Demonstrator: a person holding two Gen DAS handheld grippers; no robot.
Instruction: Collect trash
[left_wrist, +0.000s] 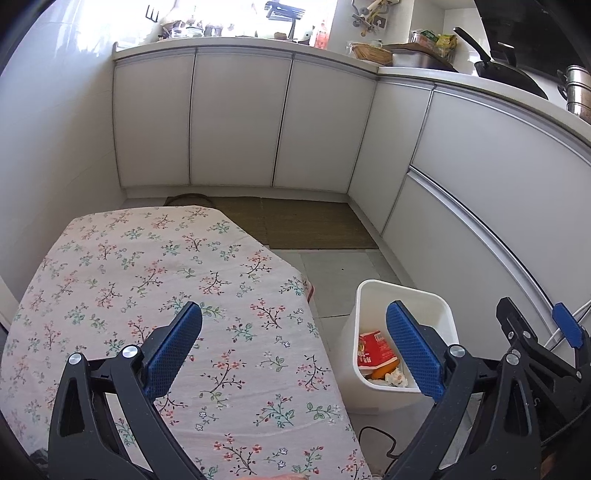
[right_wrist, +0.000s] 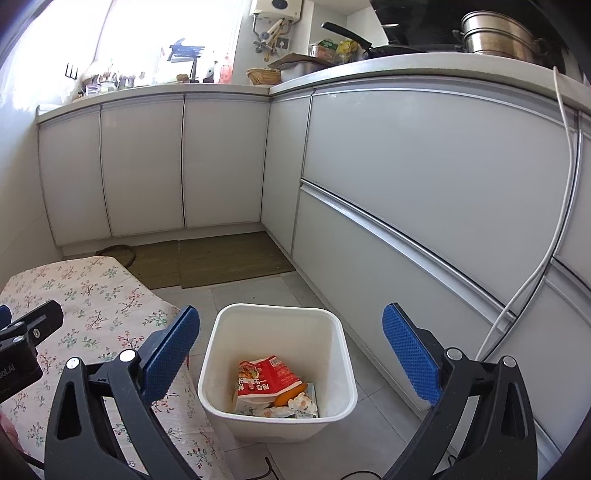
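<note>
1. Grippers first, nearest the cameras: the left hand-held gripper (left_wrist: 293, 350) is hovering over the table's right edge with its blue pads spread wide and nothing between them. The right hand-held gripper (right_wrist: 290, 354) is hanging above the bin, likewise spread wide and carrying nothing.

2. Beneath them, the table (left_wrist: 147, 266) under its floral cloth is showing no loose rubbish on any part the wrist views cover; its near edge is cut off, so that strip cannot be judged.

3. Just beside the table's right edge, the white bin (right_wrist: 229, 354) is standing upright on the floor tiles. Inside it the trash is lying at the bottom: a red packet (right_wrist: 264, 376), something orange (right_wrist: 286, 398) under it, and crumpled wrappers (right_wrist: 301, 404).

4. Judging by this, the collecting is looking finished or nearly so: rubbish is sitting in the bin, both grippers are free, and nothing is visibly waiting to be picked up.

5. Farther off, mats (right_wrist: 221, 262) are lying along the white cabinets (right_wrist: 221, 158), with no litter showing on the tiles there.
</note>
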